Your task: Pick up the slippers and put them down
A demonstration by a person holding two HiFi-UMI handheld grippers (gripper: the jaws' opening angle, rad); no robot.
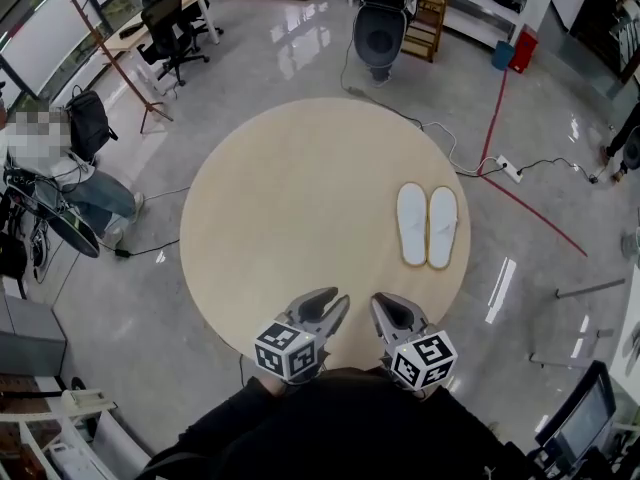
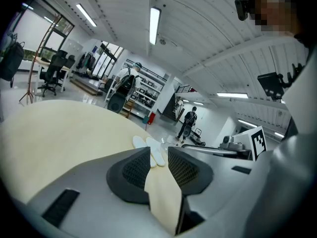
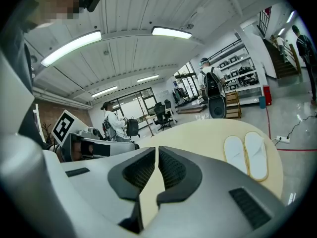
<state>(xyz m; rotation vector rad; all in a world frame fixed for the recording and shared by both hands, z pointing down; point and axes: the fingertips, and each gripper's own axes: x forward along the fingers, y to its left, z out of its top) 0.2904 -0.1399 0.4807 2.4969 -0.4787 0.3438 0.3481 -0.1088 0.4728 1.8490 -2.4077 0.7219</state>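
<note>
Two white slippers (image 1: 427, 225) lie side by side, soles flat, on the right part of a round beige table (image 1: 290, 198). Both grippers hover over the table's near edge, well short of the slippers. My left gripper (image 1: 328, 306) is open, a clear gap between its jaws and nothing in it. Beside it, my right gripper (image 1: 388, 306) is shut and empty. In the left gripper view the slippers (image 2: 141, 143) show just beyond the left gripper (image 2: 158, 152). In the right gripper view the slippers (image 3: 246, 155) lie off to the right of the right gripper (image 3: 156, 152).
A seated person (image 1: 70, 183) is at the left by a wooden coat stand (image 1: 110, 58). Office chairs (image 1: 170, 28) stand at the back left. Cables and a power strip (image 1: 508, 169) lie on the floor right of the table, near a red floor line (image 1: 530, 208).
</note>
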